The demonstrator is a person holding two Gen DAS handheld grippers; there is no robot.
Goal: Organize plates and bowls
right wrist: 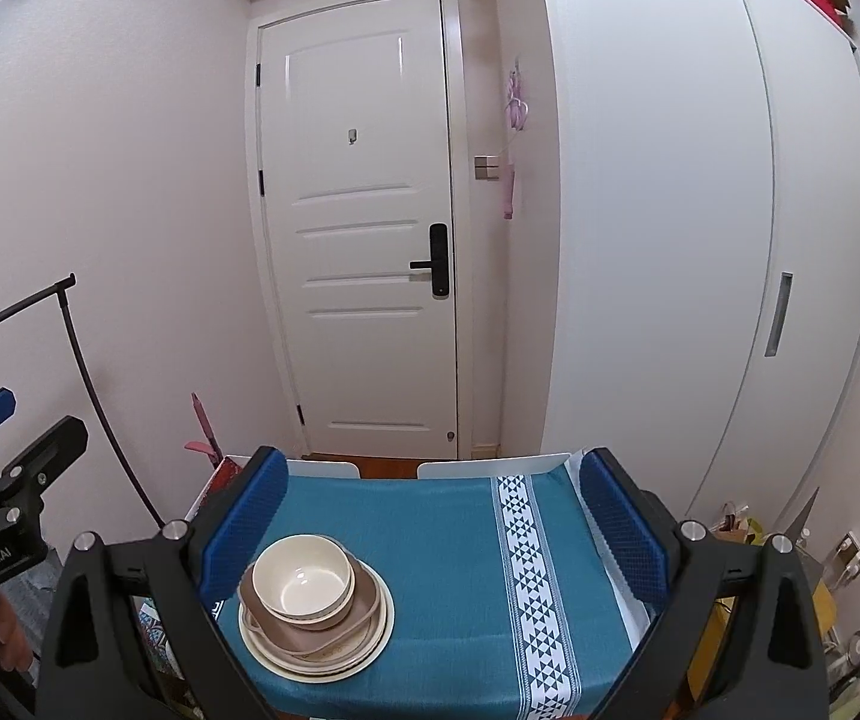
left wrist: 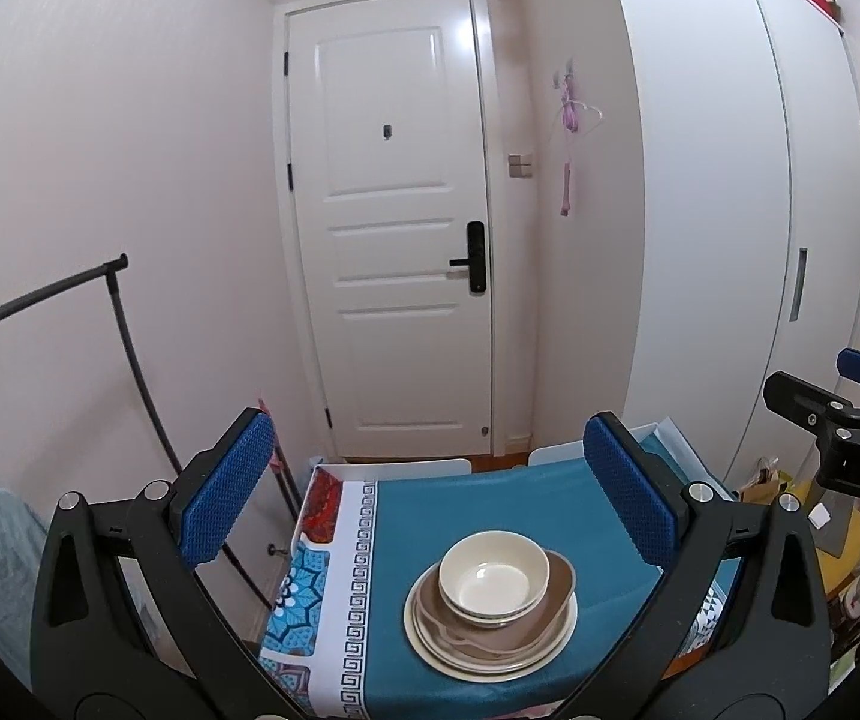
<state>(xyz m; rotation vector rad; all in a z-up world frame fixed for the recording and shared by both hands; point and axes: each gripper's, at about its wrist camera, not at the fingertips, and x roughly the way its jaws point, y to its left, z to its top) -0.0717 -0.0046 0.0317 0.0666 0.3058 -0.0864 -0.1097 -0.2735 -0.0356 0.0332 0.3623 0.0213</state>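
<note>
On the teal tablecloth (left wrist: 490, 510) the crockery sits in one nested pile: a cream bowl (left wrist: 493, 577) on top, inside a brown dish (left wrist: 553, 606), on wide cream plates (left wrist: 430, 639) at the bottom. In the right wrist view the same pile lies toward the near left of the table, with the patterned white band (right wrist: 529, 570) of the cloth running to its right. Both tools hang above the near edge, well clear of the pile: the left gripper (left wrist: 424, 495) has its blue pads spread wide with nothing between them, and the right gripper (right wrist: 430, 531) is likewise spread wide and empty. The stack looks already gathered, so the risk lies in whatever comes next. The brown dish sits off-centre on the plates, so a grip on one rim alone could tip the pile and send the bowl sliding. The cloth may also drag under a pushed plate and carry the stack toward the near edge.
</note>
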